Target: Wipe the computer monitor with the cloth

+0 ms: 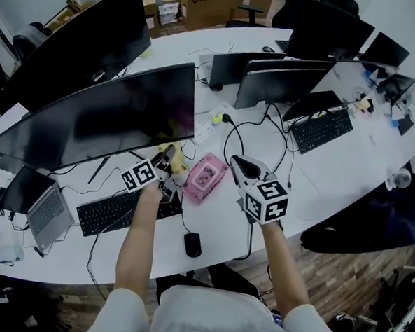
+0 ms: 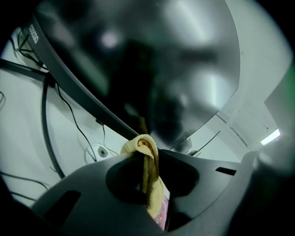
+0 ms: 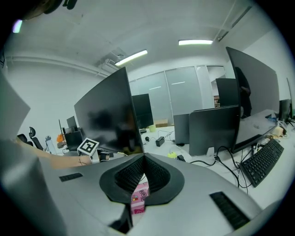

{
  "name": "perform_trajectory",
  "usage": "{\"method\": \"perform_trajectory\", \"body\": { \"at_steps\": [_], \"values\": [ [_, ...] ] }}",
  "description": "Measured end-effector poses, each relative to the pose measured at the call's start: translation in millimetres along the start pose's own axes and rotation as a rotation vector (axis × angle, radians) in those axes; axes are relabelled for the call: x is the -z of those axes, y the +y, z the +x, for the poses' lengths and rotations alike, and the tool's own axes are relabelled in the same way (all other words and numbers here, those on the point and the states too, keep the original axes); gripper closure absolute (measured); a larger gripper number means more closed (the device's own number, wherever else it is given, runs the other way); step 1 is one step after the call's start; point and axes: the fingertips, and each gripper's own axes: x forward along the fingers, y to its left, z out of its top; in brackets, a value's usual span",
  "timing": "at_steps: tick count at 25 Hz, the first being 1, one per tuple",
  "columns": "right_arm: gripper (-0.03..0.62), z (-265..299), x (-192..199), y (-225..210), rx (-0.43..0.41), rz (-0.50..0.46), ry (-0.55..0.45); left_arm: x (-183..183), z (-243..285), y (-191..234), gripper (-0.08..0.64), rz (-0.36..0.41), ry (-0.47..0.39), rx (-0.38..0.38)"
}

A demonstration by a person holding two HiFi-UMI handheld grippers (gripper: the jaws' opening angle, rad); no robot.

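A wide dark monitor (image 1: 105, 120) stands on the white desk, its screen facing me. My left gripper (image 1: 167, 159) is shut on a yellow cloth (image 1: 174, 153) just below the screen's lower right corner. In the left gripper view the folded cloth (image 2: 146, 154) sticks up between the jaws, close under the monitor's bottom edge (image 2: 92, 103); I cannot tell whether it touches the screen. My right gripper (image 1: 239, 165) hangs shut and empty to the right, above the desk. In the right gripper view its jaws (image 3: 144, 157) meet with nothing between them, the monitor (image 3: 108, 117) to their left.
A pink box (image 1: 205, 177) lies on the desk between the grippers. A black keyboard (image 1: 124, 209), a mouse (image 1: 193, 244) and a small laptop (image 1: 47, 215) sit near the front edge. More monitors (image 1: 283, 82), a second keyboard (image 1: 322, 130) and loose cables fill the right side.
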Motion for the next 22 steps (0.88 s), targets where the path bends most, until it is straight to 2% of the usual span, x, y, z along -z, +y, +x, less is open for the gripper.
{"method": "perform_trajectory", "body": {
  "at_steps": [12,18,22],
  "values": [
    [0.565,-21.9,-0.3,-49.8,-0.018,-0.002,-0.004,27.4,49.0,-40.6,0.485,-0.073,-0.040,0.011],
    [0.565,-29.5,-5.6,-67.2,-0.012,-0.003,-0.015,31.9,60.2,-46.9,0.485,-0.211,-0.158,0.022],
    [0.565,-31.2,-3.4,-73.1,-0.013,-0.005,-0.009,33.9,72.0,-58.9,0.486,-0.282,-0.228,0.068]
  ]
}}
